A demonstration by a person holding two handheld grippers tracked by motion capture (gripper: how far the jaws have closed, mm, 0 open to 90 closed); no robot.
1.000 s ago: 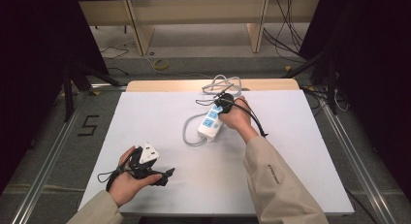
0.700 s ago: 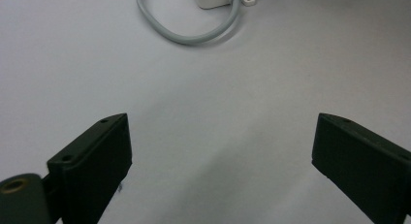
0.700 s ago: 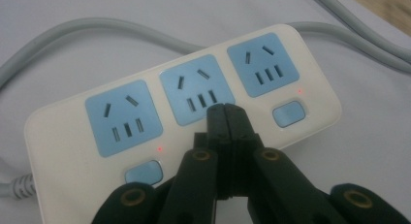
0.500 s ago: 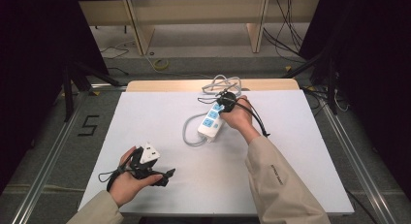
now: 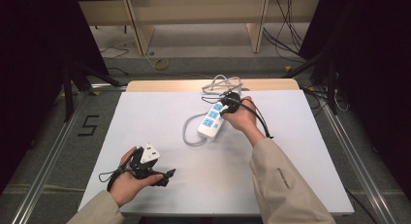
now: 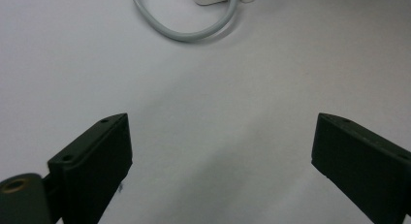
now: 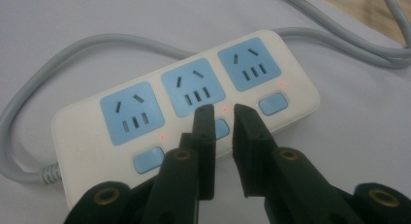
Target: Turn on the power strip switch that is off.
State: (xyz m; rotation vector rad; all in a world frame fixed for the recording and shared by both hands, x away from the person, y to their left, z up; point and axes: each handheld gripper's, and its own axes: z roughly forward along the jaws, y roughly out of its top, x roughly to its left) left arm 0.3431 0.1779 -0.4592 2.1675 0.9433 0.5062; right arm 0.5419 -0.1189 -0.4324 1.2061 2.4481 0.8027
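The right gripper (image 7: 224,110), jaws nearly closed on nothing, is hovering over the middle switch (image 7: 220,128) of the white power strip (image 7: 186,115) lying on the bench (image 5: 145,112), while the left gripper (image 6: 220,156) is resting wide open, the strip's cable (image 6: 181,30) ahead.

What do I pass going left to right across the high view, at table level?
Left gripper by the white adapter → looped grey cable → power strip → right gripper, jaws nearly closed over the strip's middle switch.
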